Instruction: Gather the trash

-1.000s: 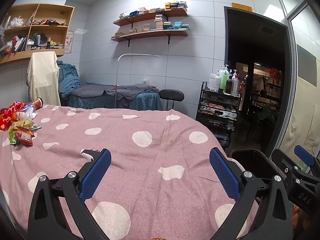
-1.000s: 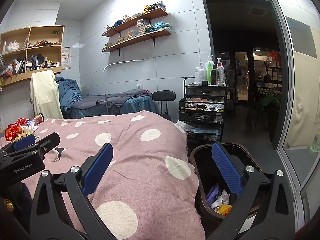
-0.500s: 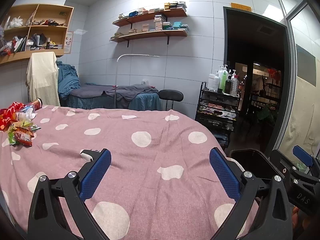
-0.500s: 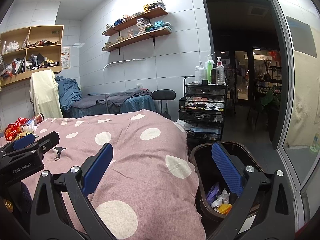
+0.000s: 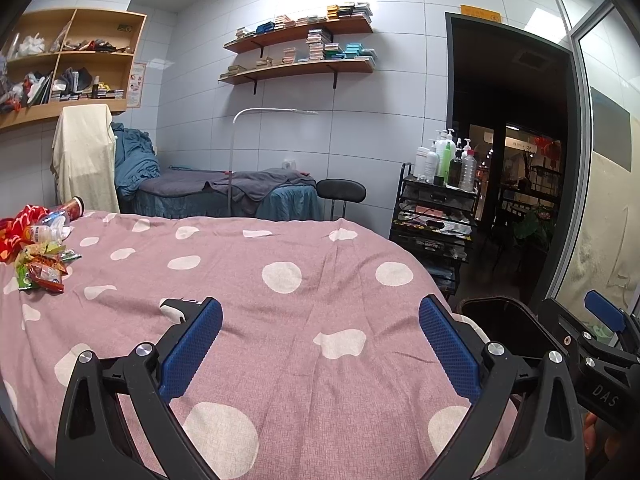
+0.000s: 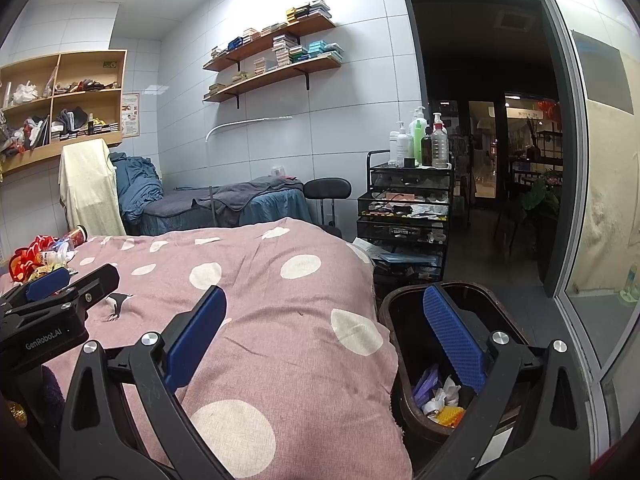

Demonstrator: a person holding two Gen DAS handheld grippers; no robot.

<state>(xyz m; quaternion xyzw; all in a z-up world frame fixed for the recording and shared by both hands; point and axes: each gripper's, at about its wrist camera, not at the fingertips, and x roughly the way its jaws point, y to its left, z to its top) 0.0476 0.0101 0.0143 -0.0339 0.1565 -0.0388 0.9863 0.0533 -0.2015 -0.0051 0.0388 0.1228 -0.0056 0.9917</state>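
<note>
Both grippers w/ black frames & blue ribbed pads sit spread wide, nothing between the fingers: left gripper (image 5: 320,344) hangs over the pink bedspread w/ white polka dots (image 5: 288,304), right gripper (image 6: 324,344) straddles the bed's edge, its left pad over the cloth, its right pad (image 6: 454,344) over the black plastic trash bin (image 6: 404,376) on the floor just beside the bed. Bin already holds scraps at the bottom: purple wrapper, crumpled white paper, a yellow-orange bit (image 6: 438,400). Right wrist view shows the left gripper's black body marked "GenRobot.AI" at lower left; left wrist view shows the right gripper at the far right edge, past the bin rim (image 5: 496,308). Remaining trash, a pile of red, green & orange snack wrappers w/ a clear plastic bottle and a red can (image 5: 40,248), lies at the far left corner of the bedspread, well apart from both grippers & from the bin. Further out: second bed w/ grey & teal covers (image 5: 240,192), black round stool (image 5: 340,192), black mesh cart topped w/ pump bottles (image 6: 404,216), wooden wall shelves w/ stacked boxes (image 5: 304,40), dark doorway at right.
</note>
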